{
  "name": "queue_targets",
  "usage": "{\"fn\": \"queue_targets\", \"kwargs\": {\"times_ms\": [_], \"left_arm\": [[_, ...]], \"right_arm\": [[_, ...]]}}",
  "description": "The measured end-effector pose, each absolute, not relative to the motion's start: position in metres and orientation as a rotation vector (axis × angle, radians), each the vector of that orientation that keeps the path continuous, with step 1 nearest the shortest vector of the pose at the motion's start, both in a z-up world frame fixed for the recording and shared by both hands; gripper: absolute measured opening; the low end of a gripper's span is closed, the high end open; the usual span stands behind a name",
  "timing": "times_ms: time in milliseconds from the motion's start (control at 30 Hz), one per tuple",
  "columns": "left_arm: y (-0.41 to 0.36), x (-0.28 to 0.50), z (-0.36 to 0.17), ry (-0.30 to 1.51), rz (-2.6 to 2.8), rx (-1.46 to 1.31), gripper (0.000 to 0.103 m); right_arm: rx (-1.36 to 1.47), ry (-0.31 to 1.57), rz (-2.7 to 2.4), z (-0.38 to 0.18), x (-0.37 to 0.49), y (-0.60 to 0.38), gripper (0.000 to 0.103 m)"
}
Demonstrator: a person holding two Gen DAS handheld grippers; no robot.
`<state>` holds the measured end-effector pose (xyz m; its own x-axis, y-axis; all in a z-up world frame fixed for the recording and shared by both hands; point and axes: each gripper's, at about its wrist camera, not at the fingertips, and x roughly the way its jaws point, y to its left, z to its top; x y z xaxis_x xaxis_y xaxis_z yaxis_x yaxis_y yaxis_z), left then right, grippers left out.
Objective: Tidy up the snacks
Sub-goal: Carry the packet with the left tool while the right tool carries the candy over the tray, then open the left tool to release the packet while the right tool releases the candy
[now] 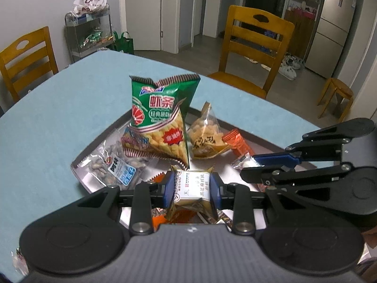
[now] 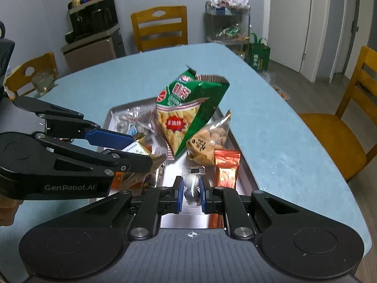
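While hovering over the metal tray [image 1: 82, 165], gripping a gold-wrapped pastry [image 1: 192, 186] between the left gripper [image 1: 192, 187] pads. Pinching a small clear-wrapped candy [image 2: 192, 184] in the fully closed right gripper [image 2: 191, 192].

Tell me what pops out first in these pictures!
The big green shrimp-stick bag pops out first, standing tall in the middle of the metal tray on the blue table. In front of it, the left claw pinches a gold-and-white packet, and the right claw pinches a small clear wrapped candy.
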<state>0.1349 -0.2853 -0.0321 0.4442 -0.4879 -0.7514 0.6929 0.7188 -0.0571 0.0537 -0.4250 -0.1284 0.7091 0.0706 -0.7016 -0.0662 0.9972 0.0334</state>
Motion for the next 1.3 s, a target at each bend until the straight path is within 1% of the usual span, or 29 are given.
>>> {"fn": "queue_targets", "kwargs": {"times_ms": [300,1000,1267,1300], "left_arm": [[-0.29,0.137,-0.047,0.85,-0.749,0.298,0.03],[-0.298,0.137,-0.05,0.836,-0.765,0.295,0.031],[-0.298,0.136,-0.05,0.838,-0.757,0.293,0.034],[-0.298,0.136,-0.05,0.839,-0.757,0.291,0.034]], "right_arm": [[-0.006,0.827,0.094,-0.143,0.057,-0.423,0.017],[-0.018,0.862,0.104,-0.152,0.057,-0.422,0.017],[-0.02,0.872,0.105,-0.153,0.056,-0.421,0.018],[-0.021,0.872,0.105,-0.153,0.056,-0.421,0.02]]}}
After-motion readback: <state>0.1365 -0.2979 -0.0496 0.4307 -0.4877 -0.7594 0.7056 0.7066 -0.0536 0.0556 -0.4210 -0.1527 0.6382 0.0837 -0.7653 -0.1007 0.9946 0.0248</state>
